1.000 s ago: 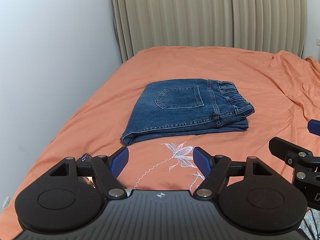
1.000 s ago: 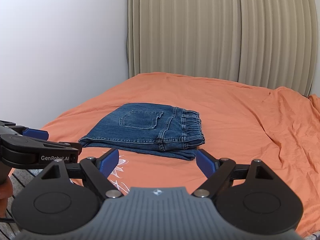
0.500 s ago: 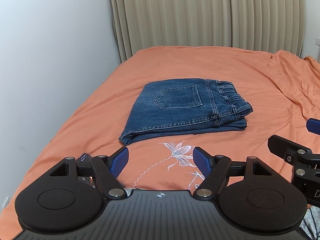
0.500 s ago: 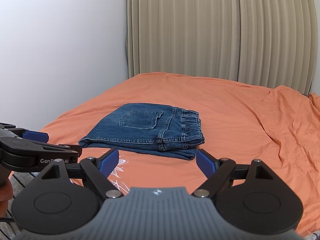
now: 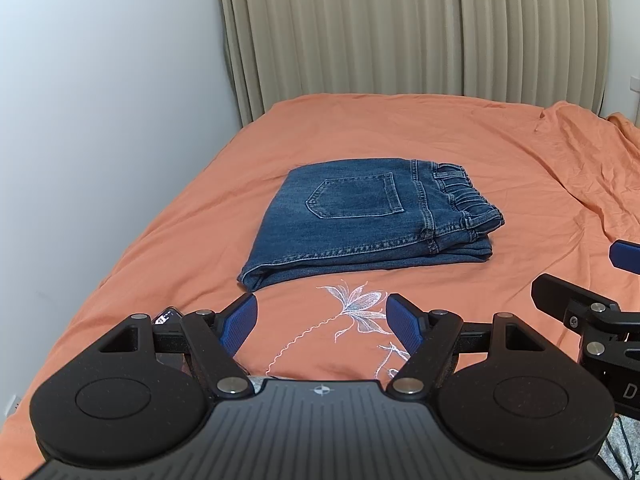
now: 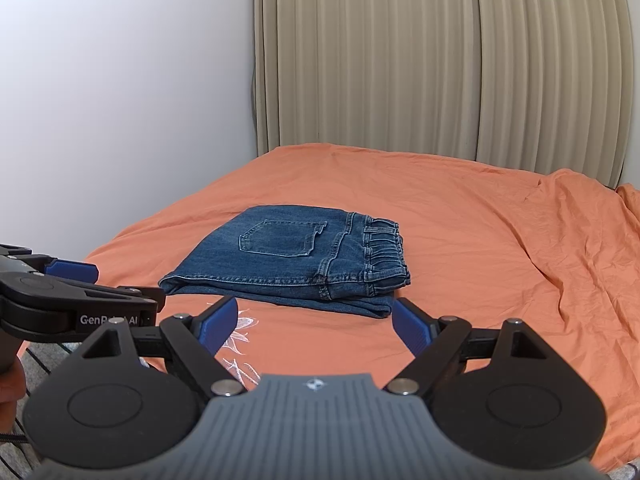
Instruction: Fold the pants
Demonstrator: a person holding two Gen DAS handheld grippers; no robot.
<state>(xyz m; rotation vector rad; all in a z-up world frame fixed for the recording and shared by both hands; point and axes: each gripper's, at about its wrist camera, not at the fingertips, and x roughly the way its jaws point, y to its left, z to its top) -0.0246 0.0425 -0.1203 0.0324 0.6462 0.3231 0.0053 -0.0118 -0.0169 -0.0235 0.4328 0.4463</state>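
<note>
The blue denim pants (image 5: 372, 216) lie folded into a compact stack on the orange bed sheet (image 5: 400, 128), back pocket up and waistband to the right; they also show in the right wrist view (image 6: 296, 256). My left gripper (image 5: 322, 320) is open and empty, held back over the bed's near edge, short of the pants. My right gripper (image 6: 316, 322) is open and empty, also short of the pants. Each gripper shows at the edge of the other's view.
A white embroidered flower (image 5: 356, 308) marks the sheet between me and the pants. A white wall (image 5: 100, 120) runs along the left and beige curtains (image 5: 400, 32) hang behind the bed. The sheet is rumpled at the right (image 6: 568, 240).
Both grippers have drifted back slightly, so the pants sit a little smaller and farther away. The pants have not moved. Both grippers stay open.
</note>
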